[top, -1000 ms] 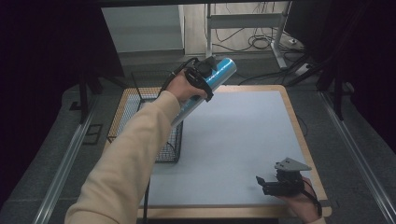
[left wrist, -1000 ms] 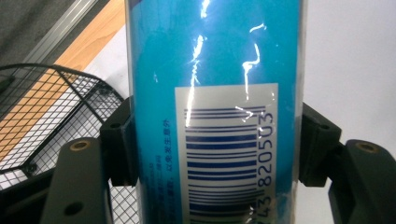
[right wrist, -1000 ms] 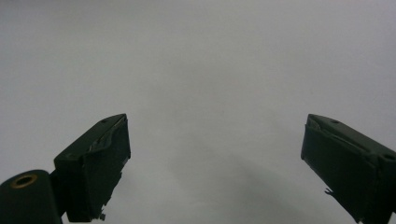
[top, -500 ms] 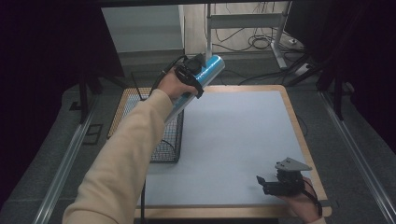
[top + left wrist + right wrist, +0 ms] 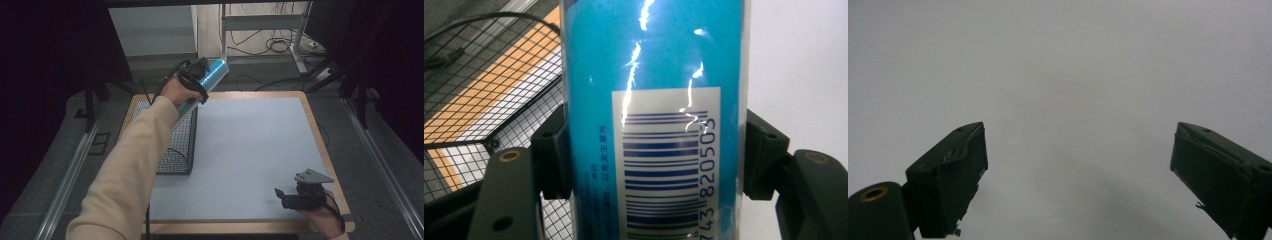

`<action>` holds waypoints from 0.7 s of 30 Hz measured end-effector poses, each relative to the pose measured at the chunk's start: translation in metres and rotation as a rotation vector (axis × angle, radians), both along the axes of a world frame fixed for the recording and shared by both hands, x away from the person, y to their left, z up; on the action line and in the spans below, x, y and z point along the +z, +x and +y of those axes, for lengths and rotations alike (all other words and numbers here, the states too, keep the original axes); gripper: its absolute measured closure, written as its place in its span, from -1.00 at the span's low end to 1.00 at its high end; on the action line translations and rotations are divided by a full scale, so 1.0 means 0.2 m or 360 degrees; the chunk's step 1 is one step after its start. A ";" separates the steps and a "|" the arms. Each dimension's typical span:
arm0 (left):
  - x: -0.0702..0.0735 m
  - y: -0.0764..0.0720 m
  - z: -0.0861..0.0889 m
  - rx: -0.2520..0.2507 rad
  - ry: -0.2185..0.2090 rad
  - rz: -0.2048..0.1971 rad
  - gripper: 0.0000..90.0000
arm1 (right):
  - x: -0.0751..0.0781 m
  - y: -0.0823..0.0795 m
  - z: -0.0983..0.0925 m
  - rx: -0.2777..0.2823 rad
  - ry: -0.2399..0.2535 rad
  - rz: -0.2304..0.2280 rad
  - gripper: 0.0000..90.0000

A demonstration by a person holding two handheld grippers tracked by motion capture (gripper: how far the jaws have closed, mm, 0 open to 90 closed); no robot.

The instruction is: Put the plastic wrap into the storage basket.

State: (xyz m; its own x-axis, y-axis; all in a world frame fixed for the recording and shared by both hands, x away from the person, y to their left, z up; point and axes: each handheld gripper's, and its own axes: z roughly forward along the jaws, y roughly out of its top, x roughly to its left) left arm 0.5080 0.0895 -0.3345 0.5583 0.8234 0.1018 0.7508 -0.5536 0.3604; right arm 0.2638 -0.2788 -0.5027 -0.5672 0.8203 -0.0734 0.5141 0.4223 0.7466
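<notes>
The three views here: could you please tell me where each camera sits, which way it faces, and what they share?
High view: above the person's side, looking forward and down on the table; both forearms, left tool and right tool show.
Left gripper view: rides the left tool, looking along its jaws clamped on the blue can.
Right gripper view: rides the right tool, facing the white mat; jaws apart.
Shared: can and wire basket.

Can (image 5: 654, 75) ends — cropped, print blurred

Cream sleeve (image 5: 125, 170); black gripper (image 5: 292, 197), seemingly grey-plated.
</notes>
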 end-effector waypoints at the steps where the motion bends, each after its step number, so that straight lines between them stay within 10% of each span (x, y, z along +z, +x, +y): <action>1: -0.01 0.01 0.01 0.0010 0.0000 0.0000 -0.30 | 0.00 0.00 0.00 -0.0001 0.0000 0.0000 -0.82; 21: -0.22 0.08 0.19 0.0118 0.0029 0.0066 -0.30 | 0.00 0.00 0.01 -0.0007 -0.0002 0.0008 -0.82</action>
State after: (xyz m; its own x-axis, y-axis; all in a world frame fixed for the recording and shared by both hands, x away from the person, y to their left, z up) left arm 0.5249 0.1266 -0.3781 0.5000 0.8608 0.0953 0.8039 -0.5023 0.3187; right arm 0.2639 -0.2777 -0.5037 -0.5640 0.8226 -0.0720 0.5194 0.4212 0.7435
